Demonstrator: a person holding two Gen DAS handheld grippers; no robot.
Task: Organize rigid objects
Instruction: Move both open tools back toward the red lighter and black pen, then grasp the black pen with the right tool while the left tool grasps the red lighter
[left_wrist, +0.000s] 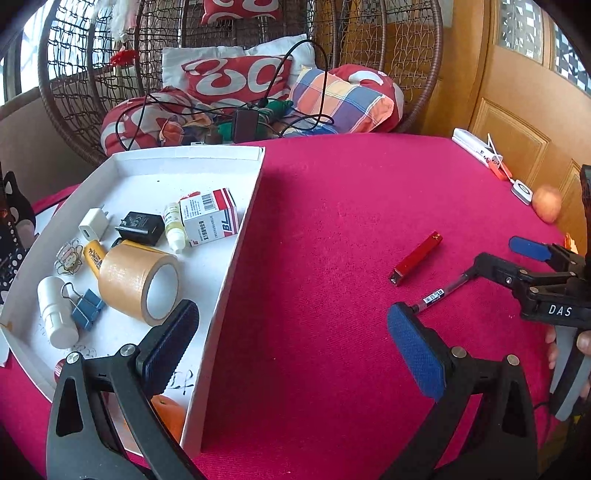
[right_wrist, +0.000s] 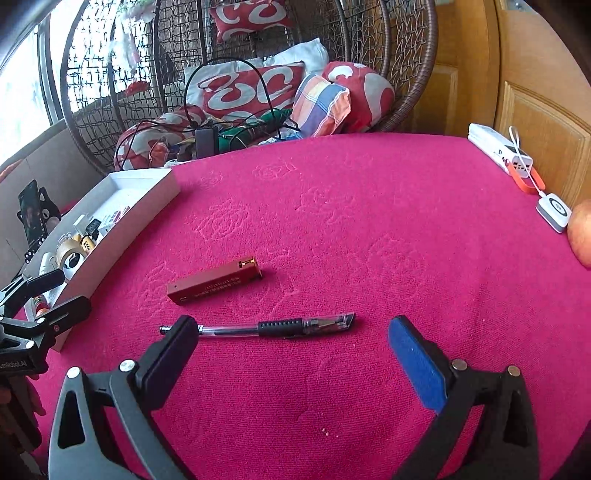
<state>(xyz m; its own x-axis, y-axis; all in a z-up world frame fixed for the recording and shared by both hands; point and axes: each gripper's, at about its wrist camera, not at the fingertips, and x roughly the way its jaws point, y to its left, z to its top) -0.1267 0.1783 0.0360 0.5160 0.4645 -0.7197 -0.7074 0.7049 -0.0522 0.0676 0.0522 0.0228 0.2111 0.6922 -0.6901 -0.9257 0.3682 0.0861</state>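
On the pink bench, your right tool (right_wrist: 291, 332) straddles the pen (right_wrist: 273, 326), spread wide.
Your left tool (left_wrist: 291, 332) hangs spread over the white tray's (left_wrist: 236, 236) edge; the red bar (right_wrist: 214, 282), perhaps a lighter, lies beside the pen.

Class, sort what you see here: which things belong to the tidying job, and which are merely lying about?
Part of the job:
- white tray
- pen
- red rectangular bar
- left gripper, open
- right gripper, open

Lying about:
- apple
- white power bank
- cushions in the wicker chair
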